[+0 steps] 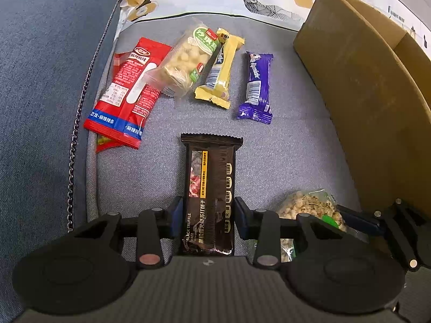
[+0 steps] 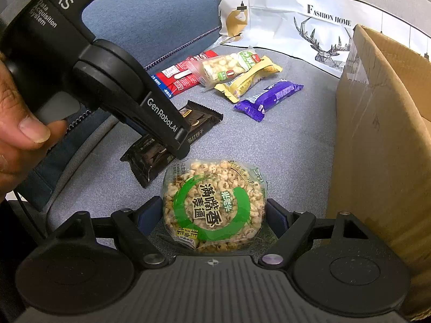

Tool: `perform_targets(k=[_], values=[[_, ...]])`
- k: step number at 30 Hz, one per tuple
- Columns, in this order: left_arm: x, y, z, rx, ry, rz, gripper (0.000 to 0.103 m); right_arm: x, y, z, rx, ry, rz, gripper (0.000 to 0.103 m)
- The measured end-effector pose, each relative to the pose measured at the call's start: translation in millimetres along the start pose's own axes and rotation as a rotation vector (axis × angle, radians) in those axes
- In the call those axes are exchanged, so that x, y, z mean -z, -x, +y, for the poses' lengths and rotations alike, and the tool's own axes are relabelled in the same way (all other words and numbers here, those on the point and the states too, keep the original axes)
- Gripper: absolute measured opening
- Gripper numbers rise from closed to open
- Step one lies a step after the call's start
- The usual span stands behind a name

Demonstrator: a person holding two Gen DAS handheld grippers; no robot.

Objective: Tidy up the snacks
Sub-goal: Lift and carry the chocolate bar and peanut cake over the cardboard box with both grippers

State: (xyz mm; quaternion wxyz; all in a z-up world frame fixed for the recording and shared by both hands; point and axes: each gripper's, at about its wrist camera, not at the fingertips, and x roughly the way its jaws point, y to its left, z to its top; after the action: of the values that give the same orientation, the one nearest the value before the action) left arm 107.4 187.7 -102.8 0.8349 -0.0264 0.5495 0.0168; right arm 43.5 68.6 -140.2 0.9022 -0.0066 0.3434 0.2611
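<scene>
We hold the left gripper (image 1: 208, 216) closed on the black bar (image 1: 208, 188), pads against its long edges; the bar lies flat on the grey cushion (image 1: 296, 148), its long axis running away from us along the fingers, its serrated end pointing towards the other snacks; our right gripper (image 2: 214, 212) stands wide around the puffed-grain pack (image 2: 214, 204), pads touching its sides, label upside down to us; the cardboard box (image 2: 382, 134) stands to the right.
</scene>
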Motion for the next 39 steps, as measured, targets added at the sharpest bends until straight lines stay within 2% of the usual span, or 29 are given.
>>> perform_targets(k=[6,10,17,25,30,35,39], values=[[-2,11,1,0.003,0.019,-0.054,0.043,3,10,2,0.008,0.012,-0.036,0.082],[-3,30,1,0.015,0.035,-0.152,0.043,5,22,5,0.007,0.013,-0.075,0.082],[2,70,8,0.044,0.123,-0.34,0.043,8,58,16,0.016,0.049,-0.191,0.082],[7,100,15,0.063,0.185,-0.491,0.043,5,111,16,0.015,0.072,-0.322,0.082],[4,106,7,0.004,0.169,-0.543,0.043,-4,147,-6,0.031,0.053,-0.422,0.082],[-3,109,-9,0.003,0.127,-0.592,0.043,-24,181,-49,0.079,-0.003,-0.521,0.082],[-6,113,-31,0.033,0.077,-0.642,0.043,-44,204,-91,0.131,-0.025,-0.573,0.082]])
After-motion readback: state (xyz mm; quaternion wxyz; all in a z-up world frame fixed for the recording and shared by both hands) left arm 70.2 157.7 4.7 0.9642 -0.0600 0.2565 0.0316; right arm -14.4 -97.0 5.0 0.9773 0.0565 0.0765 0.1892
